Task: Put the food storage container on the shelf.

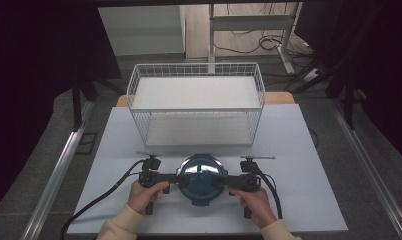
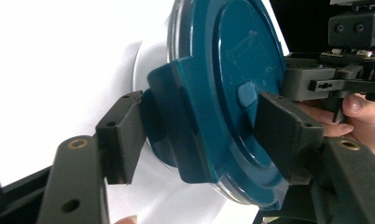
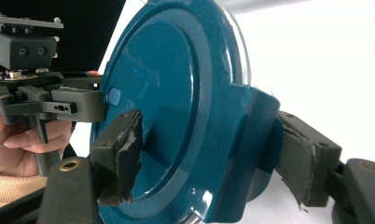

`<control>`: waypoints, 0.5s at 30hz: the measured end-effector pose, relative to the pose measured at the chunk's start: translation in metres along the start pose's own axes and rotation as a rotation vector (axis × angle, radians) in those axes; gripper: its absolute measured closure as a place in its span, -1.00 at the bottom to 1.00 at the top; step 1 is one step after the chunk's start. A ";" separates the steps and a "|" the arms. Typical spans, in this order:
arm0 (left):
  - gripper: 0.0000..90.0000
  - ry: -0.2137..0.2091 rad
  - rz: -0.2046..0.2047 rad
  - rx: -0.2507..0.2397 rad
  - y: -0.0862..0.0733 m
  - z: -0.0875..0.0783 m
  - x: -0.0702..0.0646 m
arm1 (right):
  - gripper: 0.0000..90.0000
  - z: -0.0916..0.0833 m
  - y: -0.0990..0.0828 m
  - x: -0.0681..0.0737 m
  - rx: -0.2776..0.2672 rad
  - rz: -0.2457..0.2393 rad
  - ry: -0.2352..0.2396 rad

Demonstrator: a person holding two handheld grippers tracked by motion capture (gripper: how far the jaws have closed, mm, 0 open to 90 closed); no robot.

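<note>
A round teal lid (image 1: 201,179) with side latch tabs and a clear rim under it lies flat near the table's front middle. My left gripper (image 1: 181,178) comes in from its left and is shut on the left latch tab. My right gripper (image 1: 220,180) holds the right tab the same way. In the left gripper view the lid (image 2: 223,93) sits between my jaws (image 2: 199,135), with the right gripper (image 2: 316,84) beyond it. The right gripper view shows the lid (image 3: 162,93) clamped in my right gripper (image 3: 209,154), with the left gripper (image 3: 73,105) behind. I cannot tell whether the lid touches the table.
A white wire basket (image 1: 196,66) with two white shelves stands just behind the lid, its open side facing me. The white table (image 1: 299,200) has bare room on both sides. Black cables trail from both grippers toward the front edge.
</note>
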State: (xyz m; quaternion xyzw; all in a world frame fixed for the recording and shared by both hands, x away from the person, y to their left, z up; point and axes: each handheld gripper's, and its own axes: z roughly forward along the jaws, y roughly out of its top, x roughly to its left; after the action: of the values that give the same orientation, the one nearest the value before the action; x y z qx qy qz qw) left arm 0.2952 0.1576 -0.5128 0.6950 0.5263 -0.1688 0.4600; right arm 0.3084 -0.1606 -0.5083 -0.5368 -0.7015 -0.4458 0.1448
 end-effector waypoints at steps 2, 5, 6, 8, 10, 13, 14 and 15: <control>-0.16 -0.001 0.005 -0.007 -0.001 -0.002 -0.002 | -0.29 -0.002 -0.001 0.000 -0.009 0.004 0.004; -0.08 -0.007 0.012 -0.022 -0.003 -0.004 -0.006 | -0.24 -0.007 -0.005 -0.001 -0.027 0.026 0.021; -0.08 -0.007 0.014 -0.022 -0.004 -0.005 -0.007 | -0.24 -0.007 -0.005 -0.001 -0.027 0.026 0.021; -0.06 -0.008 0.017 -0.024 -0.005 -0.006 -0.008 | -0.22 -0.009 -0.007 0.000 -0.031 0.023 0.023; -0.04 -0.008 0.022 -0.024 -0.005 -0.007 -0.009 | -0.21 -0.011 -0.008 0.001 -0.035 0.022 0.020; -0.01 -0.012 0.025 -0.030 -0.006 -0.009 -0.011 | -0.18 -0.012 -0.009 0.002 -0.048 0.030 0.024; 0.00 -0.014 0.026 -0.032 -0.006 -0.010 -0.011 | -0.18 -0.013 -0.009 0.002 -0.051 0.033 0.027; 0.01 -0.015 0.028 -0.035 -0.006 -0.010 -0.012 | -0.17 -0.014 -0.010 0.002 -0.053 0.034 0.029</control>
State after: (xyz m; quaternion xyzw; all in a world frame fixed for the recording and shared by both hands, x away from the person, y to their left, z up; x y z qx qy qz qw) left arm 0.2821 0.1593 -0.5017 0.6929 0.5160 -0.1581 0.4783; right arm 0.2953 -0.1701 -0.5036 -0.5456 -0.6782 -0.4694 0.1484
